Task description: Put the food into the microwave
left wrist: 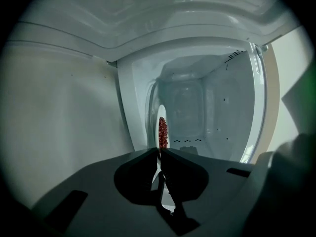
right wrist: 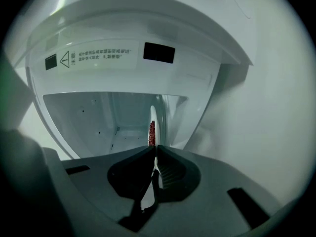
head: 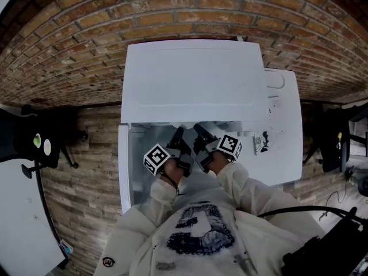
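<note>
Head view: left claw and right claw meet side by side at the open white microwave's mouth, 12 o'clock from the person; left gripper view: claw clamped on a plate rim, red food just beyond at 12 o'clock; right gripper view: claw likewise clamped on the plate.

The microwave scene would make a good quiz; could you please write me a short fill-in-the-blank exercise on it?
1. The food is ___ in colour.
2. The left gripper and the right gripper each have their jaws shut on the rim of a white ___.
3. The door of the microwave stands ___.
Missing words: red; plate; open.
</note>
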### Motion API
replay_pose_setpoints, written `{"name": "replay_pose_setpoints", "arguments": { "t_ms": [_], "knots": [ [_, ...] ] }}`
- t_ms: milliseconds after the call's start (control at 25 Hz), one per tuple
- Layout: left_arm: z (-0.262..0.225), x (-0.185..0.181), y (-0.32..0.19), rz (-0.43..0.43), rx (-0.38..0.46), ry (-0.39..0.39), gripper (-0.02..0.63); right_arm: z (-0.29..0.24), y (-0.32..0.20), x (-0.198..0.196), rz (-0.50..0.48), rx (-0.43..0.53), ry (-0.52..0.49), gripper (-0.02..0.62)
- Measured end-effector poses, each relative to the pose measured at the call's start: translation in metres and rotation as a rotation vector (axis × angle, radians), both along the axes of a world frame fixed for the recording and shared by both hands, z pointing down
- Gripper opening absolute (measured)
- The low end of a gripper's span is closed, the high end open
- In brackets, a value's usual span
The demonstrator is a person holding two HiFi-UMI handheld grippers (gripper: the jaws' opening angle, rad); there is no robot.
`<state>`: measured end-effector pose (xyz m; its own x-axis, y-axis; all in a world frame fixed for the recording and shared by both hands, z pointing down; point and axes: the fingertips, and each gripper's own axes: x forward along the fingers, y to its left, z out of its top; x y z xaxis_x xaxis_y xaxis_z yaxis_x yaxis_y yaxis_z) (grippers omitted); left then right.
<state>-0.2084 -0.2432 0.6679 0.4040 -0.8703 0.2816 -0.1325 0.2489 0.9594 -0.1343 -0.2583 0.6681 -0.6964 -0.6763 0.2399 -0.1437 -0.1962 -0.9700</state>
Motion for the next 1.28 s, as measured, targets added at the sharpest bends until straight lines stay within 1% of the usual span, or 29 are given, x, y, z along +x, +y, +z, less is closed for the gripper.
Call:
{"name": "replay_pose_setpoints", "arguments": {
  "t_ms": [120, 280, 760, 920, 1000, 1120, 1160, 1280],
  "knots": [
    [0.001, 0.0, -0.005, -0.004, -0.004, 0.005, 0.029, 0.002, -0.005, 0.0, 0.024, -0.002, 0.003, 0.028],
    [0.002, -0.003, -0.011, -0.009, -0.002, 0.008, 0.028, 0.004, -0.011, -0.001, 0.032, -0.001, 0.002, 0.028],
    [0.004, -0.006, -0.018, -0.004, -0.012, 0.007, 0.028, 0.004, -0.018, -0.005, 0.04, 0.002, -0.012, 0.028],
    [0.001, -0.006, -0.019, 0.002, 0.007, -0.003, 0.029, 0.0, -0.019, -0.006, 0.035, 0.015, -0.021, 0.031],
    [-0.002, -0.005, -0.019, 0.013, 0.014, -0.015, 0.041, -0.002, -0.019, -0.005, 0.038, 0.016, -0.018, 0.036],
    [-0.006, -0.005, -0.019, 0.021, 0.023, -0.04, 0.088, -0.004, -0.016, -0.003, 0.04, 0.019, -0.009, 0.091],
    [-0.006, -0.006, -0.018, 0.02, 0.023, -0.05, 0.1, -0.004, -0.014, -0.002, 0.036, 0.02, -0.005, 0.098],
    [-0.007, -0.008, -0.011, 0.018, 0.021, -0.08, 0.105, -0.008, -0.006, 0.0, 0.022, 0.028, 0.001, 0.098]
  ]
}}
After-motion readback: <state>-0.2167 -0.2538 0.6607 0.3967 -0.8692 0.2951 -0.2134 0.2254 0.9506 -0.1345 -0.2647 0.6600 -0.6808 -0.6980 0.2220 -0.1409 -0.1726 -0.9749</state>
